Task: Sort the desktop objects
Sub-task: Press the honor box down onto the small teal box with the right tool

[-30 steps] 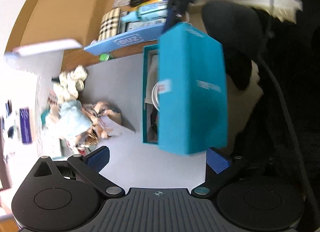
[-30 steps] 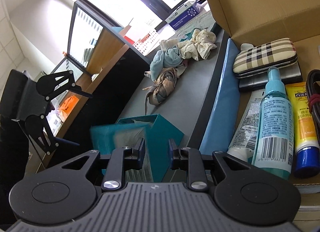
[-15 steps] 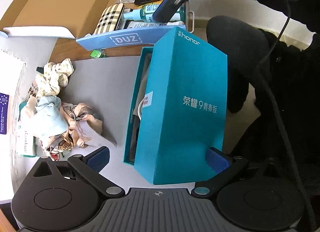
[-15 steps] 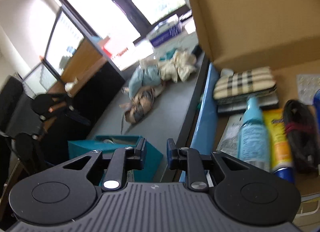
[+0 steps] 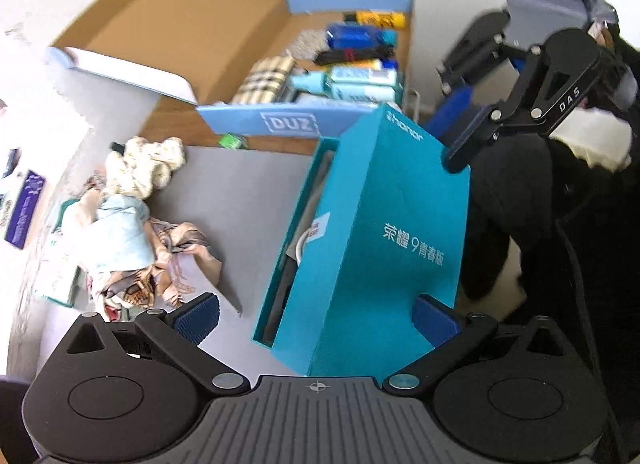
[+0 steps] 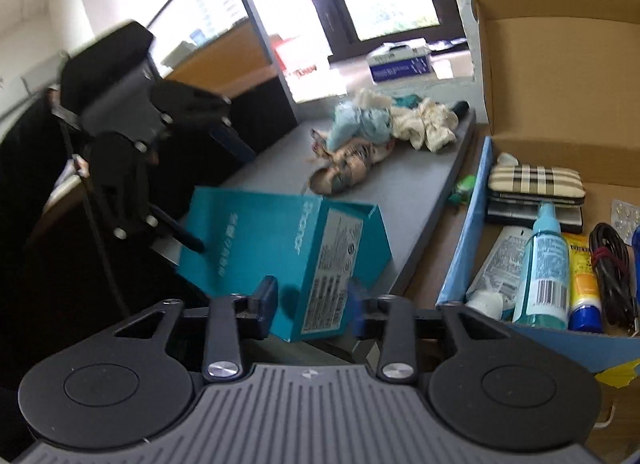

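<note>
Teal phone-box lid (image 5: 384, 232) is now sitting askew over its tray (image 5: 298, 232) on the grey desk (image 5: 240, 192), so closing is under way. The right gripper (image 6: 312, 306), earlier almost pressed together, is spreading beside the lid. The left gripper (image 5: 316, 316) is spread wide around it. Crumpled cloths (image 5: 132, 208) and the cardboard box (image 5: 304, 124) are lying beyond, not obstructing.

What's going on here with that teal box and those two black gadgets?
A person is tidying a desk using two handheld claws. The left claw is open around the lid of a teal cardboard phone box, which sits tilted on the box's open tray at the edge of the grey desk. The right claw is open, reaching toward the lid's far end. Behind is a brown cardboard carton already holding bottles and a plaid case.
</note>
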The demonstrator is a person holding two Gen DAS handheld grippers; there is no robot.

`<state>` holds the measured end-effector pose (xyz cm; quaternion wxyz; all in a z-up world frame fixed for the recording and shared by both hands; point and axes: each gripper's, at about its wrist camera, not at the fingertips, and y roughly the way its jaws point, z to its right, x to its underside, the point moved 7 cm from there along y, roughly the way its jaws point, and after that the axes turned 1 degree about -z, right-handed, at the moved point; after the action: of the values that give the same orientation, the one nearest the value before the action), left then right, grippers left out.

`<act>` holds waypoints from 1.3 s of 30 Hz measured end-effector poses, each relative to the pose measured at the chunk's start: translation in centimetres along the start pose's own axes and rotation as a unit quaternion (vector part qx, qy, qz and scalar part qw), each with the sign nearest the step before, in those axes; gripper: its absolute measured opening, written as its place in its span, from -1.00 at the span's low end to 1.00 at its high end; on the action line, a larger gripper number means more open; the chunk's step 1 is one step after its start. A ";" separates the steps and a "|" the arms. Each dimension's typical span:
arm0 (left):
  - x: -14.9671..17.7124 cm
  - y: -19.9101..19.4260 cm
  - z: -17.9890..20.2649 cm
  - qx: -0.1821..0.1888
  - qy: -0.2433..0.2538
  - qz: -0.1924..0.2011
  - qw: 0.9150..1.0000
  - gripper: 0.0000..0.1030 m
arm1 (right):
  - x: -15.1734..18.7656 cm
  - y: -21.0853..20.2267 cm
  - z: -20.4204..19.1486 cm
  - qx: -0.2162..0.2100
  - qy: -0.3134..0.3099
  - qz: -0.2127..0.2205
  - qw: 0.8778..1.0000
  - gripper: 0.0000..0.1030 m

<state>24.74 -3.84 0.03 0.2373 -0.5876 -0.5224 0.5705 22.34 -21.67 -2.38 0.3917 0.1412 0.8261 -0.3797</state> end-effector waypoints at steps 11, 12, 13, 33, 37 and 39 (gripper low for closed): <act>5.4 -4.2 1.4 -0.077 -0.237 0.263 0.932 1.00 | 0.3 0.0 -0.3 -0.009 0.037 0.012 0.999 -0.47; 6.5 -4.2 1.7 -0.072 -0.268 0.285 0.918 1.00 | 0.3 0.0 -0.3 -0.010 0.038 0.012 0.999 -0.47; 7.4 -4.0 2.1 -0.065 -0.293 0.302 0.905 0.99 | 0.3 0.0 -0.2 -0.011 0.040 0.011 0.999 -0.47; 10.7 -2.1 4.5 -0.083 -0.390 0.344 0.850 -0.11 | 0.5 0.0 -0.3 -0.005 0.055 0.011 0.998 -0.47; 10.1 -2.4 3.9 -0.084 -0.409 0.334 0.845 -0.10 | 0.3 -0.2 -0.4 0.002 0.064 0.012 0.998 -0.47; 9.7 -2.6 3.4 -0.080 -0.418 0.325 0.844 -0.08 | 0.0 -0.5 -0.5 0.002 0.067 0.018 0.998 -0.47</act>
<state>18.83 4.55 -2.55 -0.2505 -0.4462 -0.3955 0.7628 21.81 -21.58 -1.91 0.3418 0.1820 0.8470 -0.3643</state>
